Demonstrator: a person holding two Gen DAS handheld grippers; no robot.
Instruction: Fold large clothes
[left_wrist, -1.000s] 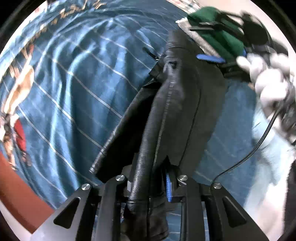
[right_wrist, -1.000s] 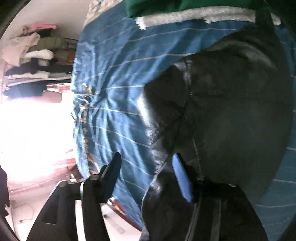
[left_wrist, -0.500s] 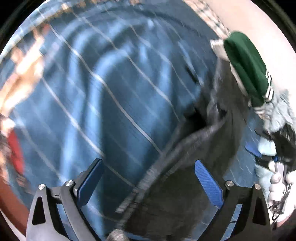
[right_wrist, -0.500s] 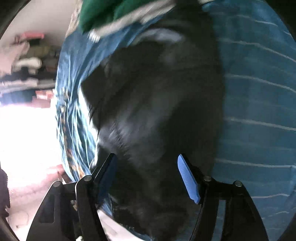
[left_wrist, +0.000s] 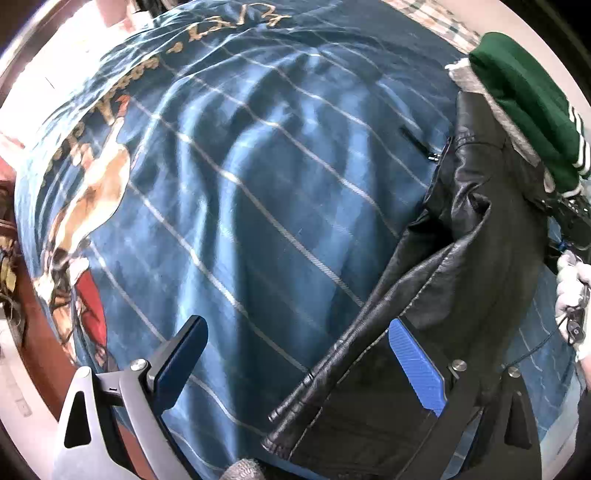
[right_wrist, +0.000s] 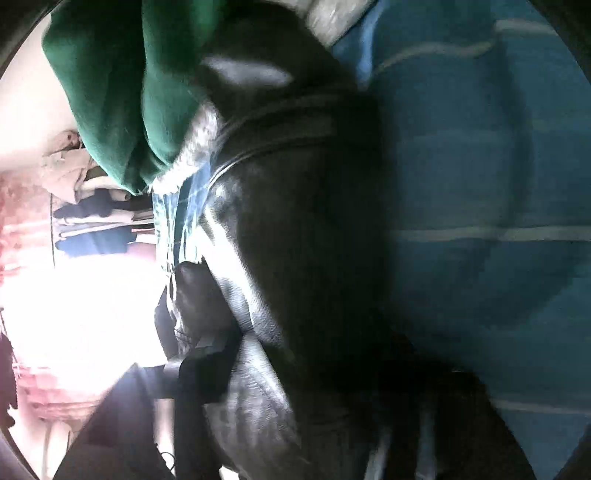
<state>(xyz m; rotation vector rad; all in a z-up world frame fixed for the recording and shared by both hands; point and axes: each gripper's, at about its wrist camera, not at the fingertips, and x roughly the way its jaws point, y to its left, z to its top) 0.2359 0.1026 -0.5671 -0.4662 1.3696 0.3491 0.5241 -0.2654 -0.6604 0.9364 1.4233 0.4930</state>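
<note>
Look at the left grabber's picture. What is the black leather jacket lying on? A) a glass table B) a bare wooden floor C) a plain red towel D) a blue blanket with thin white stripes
D: the black leather jacket lies on a blue blanket with thin white stripes, which spreads under and around it, while the open left gripper hovers over its edge.

Left wrist view: sharp, evenly lit; soft fold shadows across the blue striped bedspread (left_wrist: 258, 192), dull sheen on the black leather jacket (left_wrist: 461, 258). Upper left corner blown out white. Strong fisheye bend, dark vignette at all corners. Right wrist view: motion-blurred and dim throughout; hard glare floods the left middle of the frame, white highlights on the jacket (right_wrist: 295, 221), green garment (right_wrist: 118, 81) smeared, bedspread (right_wrist: 480, 184) hazy.
</note>
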